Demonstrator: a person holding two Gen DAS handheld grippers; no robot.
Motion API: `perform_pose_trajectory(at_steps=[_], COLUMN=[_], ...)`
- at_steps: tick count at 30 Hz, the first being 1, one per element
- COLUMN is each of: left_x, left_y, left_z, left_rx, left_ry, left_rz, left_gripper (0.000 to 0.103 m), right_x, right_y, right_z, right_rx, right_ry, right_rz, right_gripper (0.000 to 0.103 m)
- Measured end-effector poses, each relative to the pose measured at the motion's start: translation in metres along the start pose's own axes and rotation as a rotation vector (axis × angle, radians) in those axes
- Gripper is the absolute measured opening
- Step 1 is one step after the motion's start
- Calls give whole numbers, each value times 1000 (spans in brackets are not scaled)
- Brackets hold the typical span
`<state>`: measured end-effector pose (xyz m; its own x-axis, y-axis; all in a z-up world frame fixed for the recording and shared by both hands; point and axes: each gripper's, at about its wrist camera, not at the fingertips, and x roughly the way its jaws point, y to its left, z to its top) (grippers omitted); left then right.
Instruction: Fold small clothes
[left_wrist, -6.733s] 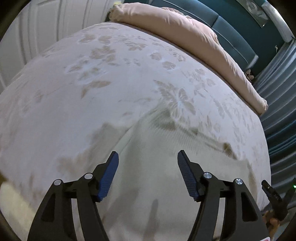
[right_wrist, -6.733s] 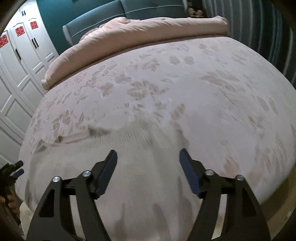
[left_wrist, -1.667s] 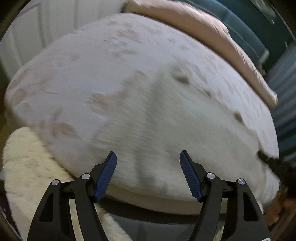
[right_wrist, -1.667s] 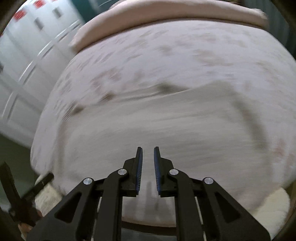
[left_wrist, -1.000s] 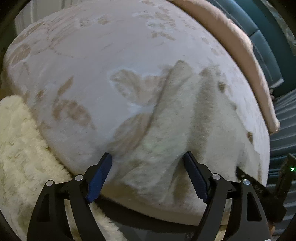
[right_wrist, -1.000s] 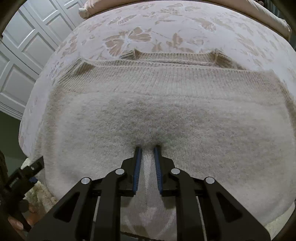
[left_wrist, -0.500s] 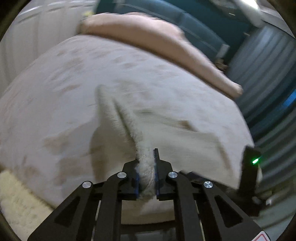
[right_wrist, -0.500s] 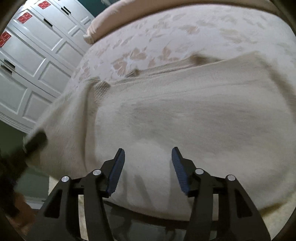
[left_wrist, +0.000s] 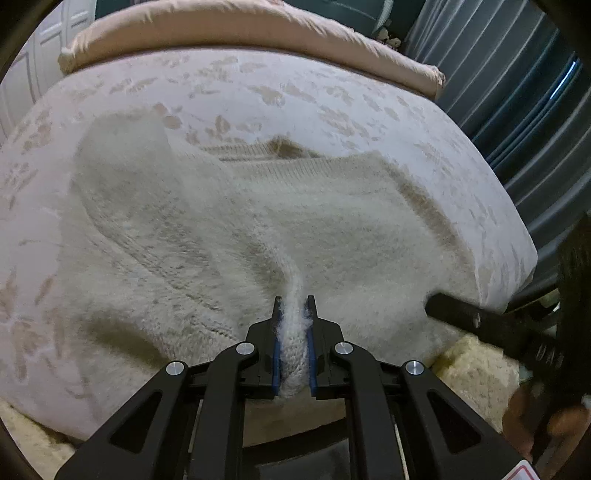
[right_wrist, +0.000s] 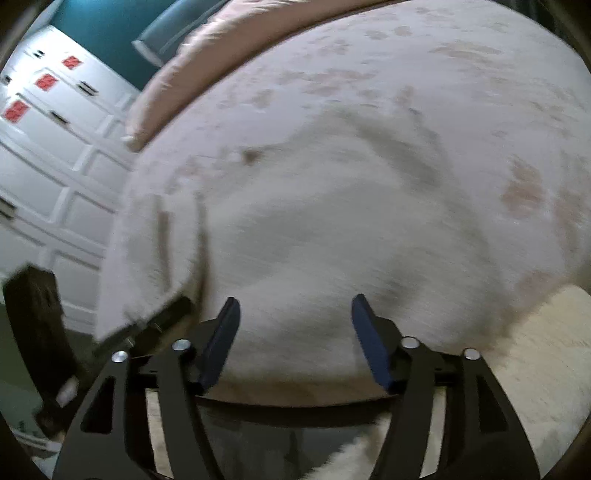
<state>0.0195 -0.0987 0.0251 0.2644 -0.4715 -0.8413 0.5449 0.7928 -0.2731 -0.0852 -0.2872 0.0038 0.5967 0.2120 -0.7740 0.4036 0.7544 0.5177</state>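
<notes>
1. Left wrist view: your left gripper (left_wrist: 293, 314) is clamped on a pinched ridge of the cream sweater (left_wrist: 207, 229), which lies spread on the floral bed (left_wrist: 295, 85).
2. Your right gripper (right_wrist: 295, 317) has just been opening; its jaws stand apart above the sweater's near edge, nothing between them.

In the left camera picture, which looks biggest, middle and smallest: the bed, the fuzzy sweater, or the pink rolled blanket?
1. Bed
2. Fuzzy sweater
3. Pink rolled blanket, though it lies farthest back, so it may only look smallest.

Left gripper (left_wrist: 293, 314) angled steeply down, clamped tight on a pinched fold of sweater (left_wrist: 229, 221). Right gripper (right_wrist: 295, 314) angled down too, jaws just been opening, nothing between them.
</notes>
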Motion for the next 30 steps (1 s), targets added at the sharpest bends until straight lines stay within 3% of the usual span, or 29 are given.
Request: perform_pose_trajectory(at_steps=[2,4,6,11,18,23,24,25,26,27,30], left_x=[-14,-28,-50,-75,-98,-113,-115,-116,-117,-118,-124], left_y=[3,7,13,31,102,133,137,140,143,145,142], left_z=[-4,-11,-22,-39,-61,-76,-78,-79,-81,-81,-79], left_rx=[8,9,2,-38,-295,-377,-392,-401,-416,-425,-423], left_ry=[-29,-47,-94,-108,-98,-118,-121,-123,-121,-123,-145], left_rz=[10,-7,-13,8,44,89,95,94,94,93,78], left_gripper=[16,43,58,63,63,63,63,63,63,63,63], right_x=[12,29,43,85,118,135,138,141,144,145,124], right_y=[20,44,64,122,186,221,224,230,233,233,231], right_z=[13,27,37,46,30,11,8,4,2,2,10], right_rx=[-28,-67,-95,-166,-325,-425,-443,-476,-494,-495,-476], right_ry=[24,65,101,254,359,384,377,370,372,379,337], right_rz=[54,108,141,229,159,96,82,58,44,49,133], right_gripper=[74,79,81,84,85,86,78,55,41,15,11])
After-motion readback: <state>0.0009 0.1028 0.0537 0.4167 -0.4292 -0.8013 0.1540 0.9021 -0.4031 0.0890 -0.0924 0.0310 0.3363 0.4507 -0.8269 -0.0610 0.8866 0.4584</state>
